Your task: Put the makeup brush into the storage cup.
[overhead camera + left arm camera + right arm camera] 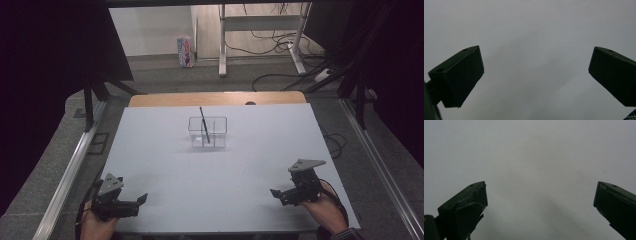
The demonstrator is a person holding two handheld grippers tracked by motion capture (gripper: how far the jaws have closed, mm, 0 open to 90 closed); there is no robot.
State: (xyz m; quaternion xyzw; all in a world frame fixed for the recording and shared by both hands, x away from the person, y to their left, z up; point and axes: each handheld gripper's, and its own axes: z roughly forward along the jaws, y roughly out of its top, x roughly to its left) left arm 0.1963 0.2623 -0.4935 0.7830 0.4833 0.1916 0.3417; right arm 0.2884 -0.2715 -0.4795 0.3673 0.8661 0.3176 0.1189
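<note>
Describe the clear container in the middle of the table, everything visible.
The clear container is a small, boxy, see-through bin, plastic by its look, with thin inner walls that split it into compartments. It stands upright, open at the top, on the pale grey table, near the middle and toward the far edge. A thin dark stick stands in it, leaning, its tip rising above the rim. Which compartment holds the stick cannot be told. Both grippers lie well clear of it.

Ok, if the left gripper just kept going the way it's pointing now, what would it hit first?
Probably nothing soon. The left gripper points right along the table's near edge, jaws open, over the bare white table surface. The first thing in that line looks like the right gripper; the clear container sits well off to the side.
</note>
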